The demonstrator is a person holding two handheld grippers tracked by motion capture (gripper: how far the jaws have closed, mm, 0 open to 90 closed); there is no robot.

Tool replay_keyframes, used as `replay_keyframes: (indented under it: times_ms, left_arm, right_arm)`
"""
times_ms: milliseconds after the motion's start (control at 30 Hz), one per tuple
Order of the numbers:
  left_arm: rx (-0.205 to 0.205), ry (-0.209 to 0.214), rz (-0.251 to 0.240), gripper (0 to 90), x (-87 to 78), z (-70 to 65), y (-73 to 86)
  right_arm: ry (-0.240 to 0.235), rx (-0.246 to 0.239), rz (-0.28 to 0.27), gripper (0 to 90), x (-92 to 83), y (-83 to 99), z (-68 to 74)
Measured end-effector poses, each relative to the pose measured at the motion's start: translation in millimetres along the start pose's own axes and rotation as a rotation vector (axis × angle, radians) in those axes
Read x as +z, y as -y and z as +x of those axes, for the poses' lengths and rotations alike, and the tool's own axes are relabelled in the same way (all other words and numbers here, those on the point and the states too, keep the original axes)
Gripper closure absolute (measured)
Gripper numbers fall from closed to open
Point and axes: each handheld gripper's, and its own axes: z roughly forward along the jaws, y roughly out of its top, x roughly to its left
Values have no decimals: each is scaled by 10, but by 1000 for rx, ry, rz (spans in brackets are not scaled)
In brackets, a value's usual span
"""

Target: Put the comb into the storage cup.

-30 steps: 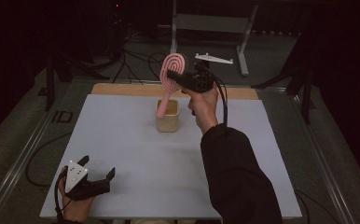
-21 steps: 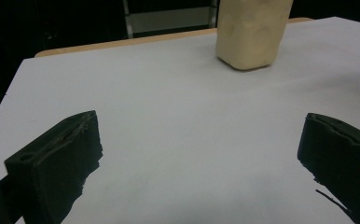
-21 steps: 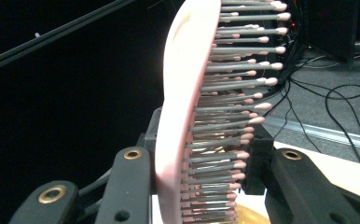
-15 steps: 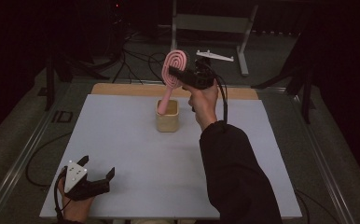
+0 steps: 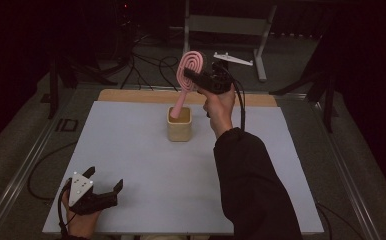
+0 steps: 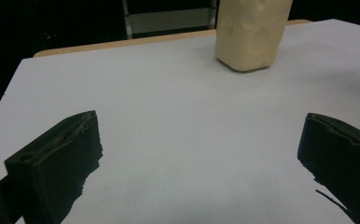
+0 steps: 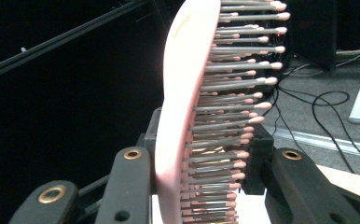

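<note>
High view: the right gripper (image 5: 197,76), held raised over the far half of the pale grey table (image 5: 131,150), has its 2 black jaws closed on the head of a pink plastic hairbrush with a spiral-patterned oval head (image 5: 192,64). The brush leans, head up and away from the person, and its handle runs down into a small cream-coloured square cup (image 5: 179,127) standing near the table's far centre; the handle tip inside the cup is hidden. The right hand (image 5: 219,107) grips the tool from below, the forearm in a dark sleeve (image 5: 251,185) reaching forward from the bottom edge.

Right gripper view: the brush head (image 7: 180,116) stands edge-on between the 2 jaws, the pink back against the left one and the grey, pink-tipped bristles (image 7: 234,79) pointing toward the right one.

High view, near left corner: the left gripper (image 5: 103,186) rests low at the table's near edge, held by the left hand (image 5: 78,220), jaws spread wide and holding nothing.

Left gripper view: the 2 jaws stand well apart over bare table surface (image 6: 178,130), with the cup (image 6: 252,32) well ahead of them.
</note>
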Motion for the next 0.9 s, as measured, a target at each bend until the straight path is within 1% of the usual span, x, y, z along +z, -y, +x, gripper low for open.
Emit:
replay_keyframes:
  times_ms: [233,267,467,567,600,700,900]
  left_arm:
    - [-2,1,-1,0,-4,-5,0]
    - [-3,1,0,0,-5,-5,-1]
    - [-4,1,-2,0,-9,0,-1]
    - [-6,1,-4,0,-9,1,-1]
    - [-5,0,-4,0,-9,-2,-2]
    - [-5,0,-3,0,-8,-4,-2]
    - [-6,-1,-4,0,-8,-5,-3]
  right_arm:
    - [10,-22,-15,636,14,-7,5]
    - [17,-28,-17,636,22,-2,0]
    - [30,-36,-28,636,40,6,-10]
    - [32,-37,-26,636,42,11,-7]
    - [36,-46,-24,636,46,18,-3]
    - [36,-51,-25,636,48,25,-2]
    - [43,-57,-39,636,54,46,-7]
